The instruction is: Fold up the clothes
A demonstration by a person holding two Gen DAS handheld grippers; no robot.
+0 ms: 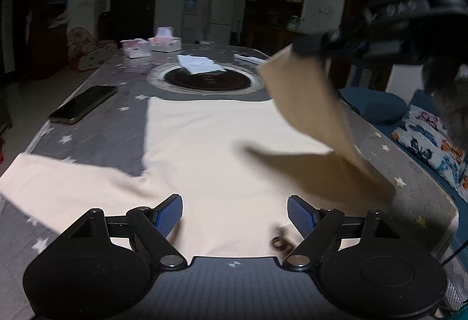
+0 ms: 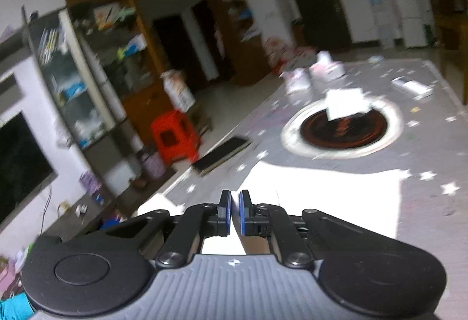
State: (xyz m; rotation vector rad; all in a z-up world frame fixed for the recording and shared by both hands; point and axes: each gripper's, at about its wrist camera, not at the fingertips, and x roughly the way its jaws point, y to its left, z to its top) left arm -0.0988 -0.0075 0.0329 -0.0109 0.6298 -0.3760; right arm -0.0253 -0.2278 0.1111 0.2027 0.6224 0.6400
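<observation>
Your right gripper (image 1: 304, 49) pinches the shirt's (image 1: 210, 144) sleeve (image 1: 307, 103), lifted over the shirt's right side. Your left gripper (image 1: 235, 214), jaws wide and empty, hovers at the shirt's near edge, closer to the other sleeve.

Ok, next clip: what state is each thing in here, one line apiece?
Shirt: spread flat on the table, one sleeve out to the left.
Right sleeve: lifted off the table, pinched by the right gripper.
Right gripper: shut on the sleeve.
Left gripper: open over the shirt, holding nothing.
Phone: lying flat beside the shirt, screen dark.
</observation>
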